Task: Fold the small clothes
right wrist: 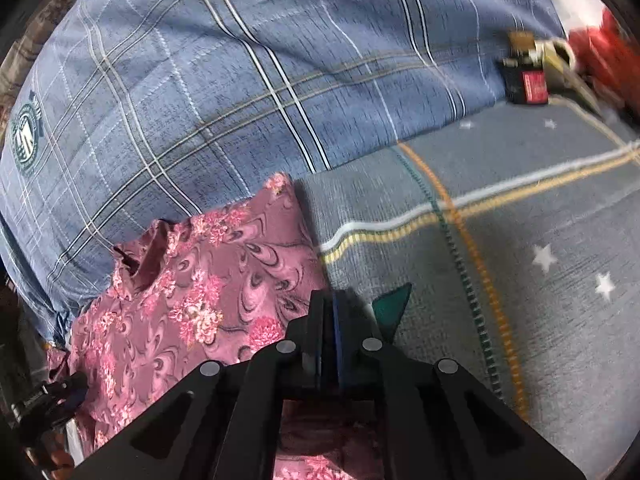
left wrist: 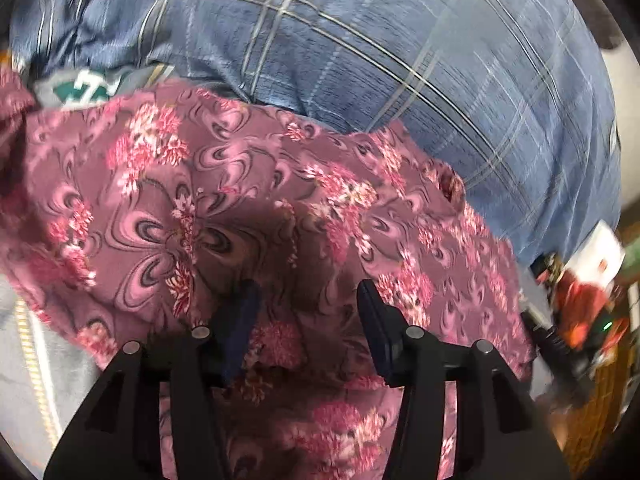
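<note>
The left tool (left wrist: 306, 300) is held open over the pink floral garment (left wrist: 224, 184), gripping nothing. The garment lies on the bed against a blue plaid pillow (right wrist: 208, 80). The right tool (right wrist: 334, 312) is closed on its edge; a one-sided pull could skew or bunch the fold.

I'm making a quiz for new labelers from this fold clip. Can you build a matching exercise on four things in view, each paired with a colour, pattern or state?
Things:
1. left gripper
2. right gripper
3. floral garment
4. pillow

Descriptions:
A. blue with pale plaid lines
B. fingers spread apart over the fabric
C. maroon with pink flowers
D. fingers pressed together at the garment's edge

Pairs: 1-B, 2-D, 3-C, 4-A
</note>
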`<state>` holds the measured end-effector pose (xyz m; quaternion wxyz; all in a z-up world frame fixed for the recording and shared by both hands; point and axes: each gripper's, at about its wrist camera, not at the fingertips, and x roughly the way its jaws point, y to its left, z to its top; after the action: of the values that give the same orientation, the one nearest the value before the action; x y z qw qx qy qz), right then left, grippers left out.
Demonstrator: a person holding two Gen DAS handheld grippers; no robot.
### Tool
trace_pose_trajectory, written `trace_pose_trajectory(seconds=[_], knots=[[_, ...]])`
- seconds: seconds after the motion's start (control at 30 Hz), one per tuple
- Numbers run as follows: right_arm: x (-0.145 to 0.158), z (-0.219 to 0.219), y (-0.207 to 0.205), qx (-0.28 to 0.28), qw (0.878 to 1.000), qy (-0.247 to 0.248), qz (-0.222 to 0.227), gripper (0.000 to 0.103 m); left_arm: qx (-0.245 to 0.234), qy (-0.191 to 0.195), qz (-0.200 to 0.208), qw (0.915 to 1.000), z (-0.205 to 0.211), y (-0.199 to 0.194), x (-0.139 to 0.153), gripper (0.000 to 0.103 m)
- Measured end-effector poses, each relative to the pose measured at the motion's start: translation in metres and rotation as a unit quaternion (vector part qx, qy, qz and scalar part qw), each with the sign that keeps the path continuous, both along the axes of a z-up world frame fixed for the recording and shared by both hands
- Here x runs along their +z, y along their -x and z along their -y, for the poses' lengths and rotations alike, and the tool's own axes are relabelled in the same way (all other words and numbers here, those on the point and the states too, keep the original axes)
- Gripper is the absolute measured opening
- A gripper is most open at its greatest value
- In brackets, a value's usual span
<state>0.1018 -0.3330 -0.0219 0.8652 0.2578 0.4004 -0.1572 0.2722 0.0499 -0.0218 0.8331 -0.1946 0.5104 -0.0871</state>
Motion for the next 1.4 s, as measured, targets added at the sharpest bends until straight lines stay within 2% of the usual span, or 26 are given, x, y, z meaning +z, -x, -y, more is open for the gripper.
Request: trace_pose_trajectory(seconds=[0.07, 0.1, 0.13, 0.17, 0.2, 0.23, 0.3, 0.33, 0.37, 0.4, 0.5, 0.63, 0.7, 0.77, 0.83, 0.9, 0.97, 1.07, 1.13, 1.17, 1.2, 1.23, 1.27, 1.33, 1.4], knots=[[0.019, -0.01, 0.009, 0.016, 0.998, -0.014, 0.059, 0.01, -0.002, 0.028, 0.006, 0.9996, 0.001, 0.007, 0.008, 0.049], [0.026, -0.018, 0.012, 0.03, 0.996, -0.023, 0.082, 0.013, 0.001, 0.032, 0.013, 0.9994, 0.001, 0.011, 0.01, 0.049], [0.029, -0.026, 0.012, 0.044, 0.995, -0.025, 0.089, 0.017, 0.0, 0.02, 0.012, 0.9997, 0.004, 0.014, 0.009, 0.05], [0.028, -0.036, 0.007, 0.06, 0.994, -0.027, 0.087, 0.027, -0.004, 0.011, 0.007, 0.9999, 0.007, 0.013, 0.006, 0.05], [0.022, -0.047, 0.002, 0.077, 0.994, -0.026, 0.077, 0.029, -0.009, 0.004, -0.001, 0.9999, 0.009, 0.013, 0.0, 0.049], [0.012, -0.057, -0.005, 0.093, 0.994, -0.028, 0.055, 0.029, -0.01, 0.007, 0.001, 0.9999, 0.007, 0.014, -0.002, 0.046], [-0.012, -0.072, -0.019, 0.114, 0.993, -0.03, -0.02, 0.025, -0.006, 0.023, -0.008, 0.9997, -0.001, 0.014, 0.004, 0.046], [-0.003, -0.078, -0.015, 0.102, 0.995, -0.001, 0.002, 0.024, 0.002, 0.047, -0.015, 0.9988, -0.012, 0.015, 0.009, 0.046], [0.006, -0.085, -0.012, 0.097, 0.995, 0.014, 0.009, 0.03, 0.01, 0.066, -0.01, 0.9977, -0.023, 0.017, 0.014, 0.046], [0.014, -0.094, -0.012, 0.106, 0.994, 0.001, 0.024, 0.03, 0.026, 0.079, 0.005, 0.9965, -0.041, 0.02, 0.023, 0.046], [0.026, -0.13, -0.021, 0.144, 0.988, -0.019, 0.048, 0.032, 0.064, 0.071, 0.022, 0.9952, -0.089, 0.021, 0.04, 0.047], [0.022, -0.193, -0.057, 0.216, 0.975, -0.035, 0.037, 0.034, 0.137, 0.039, 0.025, 0.9895, -0.167, 0.017, 0.051, 0.051], [0.008, -0.219, -0.07, 0.245, 0.966, -0.074, 0.036, 0.034, 0.156, 0.013, 0.014, 0.9875, -0.196, 0.014, 0.051, 0.054], [-0.016, -0.24, -0.074, 0.262, 0.959, -0.106, 0.01, 0.037, 0.174, -0.006, 0.0, 0.9848, -0.226, 0.01, 0.049, 0.054], [-0.016, -0.254, -0.062, 0.258, 0.963, -0.055, 0.059, 0.04, 0.189, -0.01, -0.009, 0.9818, -0.249, 0.006, 0.044, 0.054], [-0.015, -0.261, -0.059, 0.265, 0.962, -0.034, 0.062, 0.046, 0.2, -0.002, -0.013, 0.9798, -0.262, 0.002, 0.036, 0.055], [-0.015, -0.262, -0.059, 0.273, 0.959, -0.042, 0.064, 0.052, 0.205, 0.005, -0.016, 0.9786, -0.269, -0.004, 0.029, 0.057], [-0.019, -0.26, -0.06, 0.273, 0.958, -0.055, 0.071, 0.052, 0.214, 0.003, -0.018, 0.9767, -0.269, -0.016, 0.018, 0.057], [-0.019, -0.26, -0.06, 0.273, 0.958, -0.053, 0.073, 0.052, 0.231, -0.004, -0.026, 0.9726, -0.272, -0.026, 0.009, 0.056], [-0.017, -0.257, -0.058, 0.274, 0.958, -0.054, 0.073, 0.052, 0.244, -0.01, -0.03, 0.9692, -0.274, -0.03, 0.005, 0.055], [-0.017, -0.257, -0.058, 0.274, 0.957, -0.054, 0.074, 0.052, 0.251, -0.016, -0.032, 0.9673, -0.275, -0.034, 0.003, 0.042], [-0.018, -0.258, -0.059, 0.274, 0.957, -0.055, 0.075, 0.052, 0.253, -0.03, -0.033, 0.9664, -0.277, -0.037, 0.003, 0.011], [-0.019, -0.258, -0.059, 0.275, 0.957, -0.057, 0.076, 0.053, 0.245, -0.044, -0.039, 0.9676, -0.278, -0.039, 0.005, 0.006], [-0.019, -0.256, -0.058, 0.275, 0.956, -0.061, 0.079, 0.053, 0.238, -0.064, -0.026, 0.9688, -0.277, -0.033, 0.017, 0.005], [-0.019, -0.255, -0.058, 0.275, 0.956, -0.064, 0.08, 0.053, 0.223, -0.128, 0.006, 0.9664, -0.27, -0.021, 0.041, 0.004]])
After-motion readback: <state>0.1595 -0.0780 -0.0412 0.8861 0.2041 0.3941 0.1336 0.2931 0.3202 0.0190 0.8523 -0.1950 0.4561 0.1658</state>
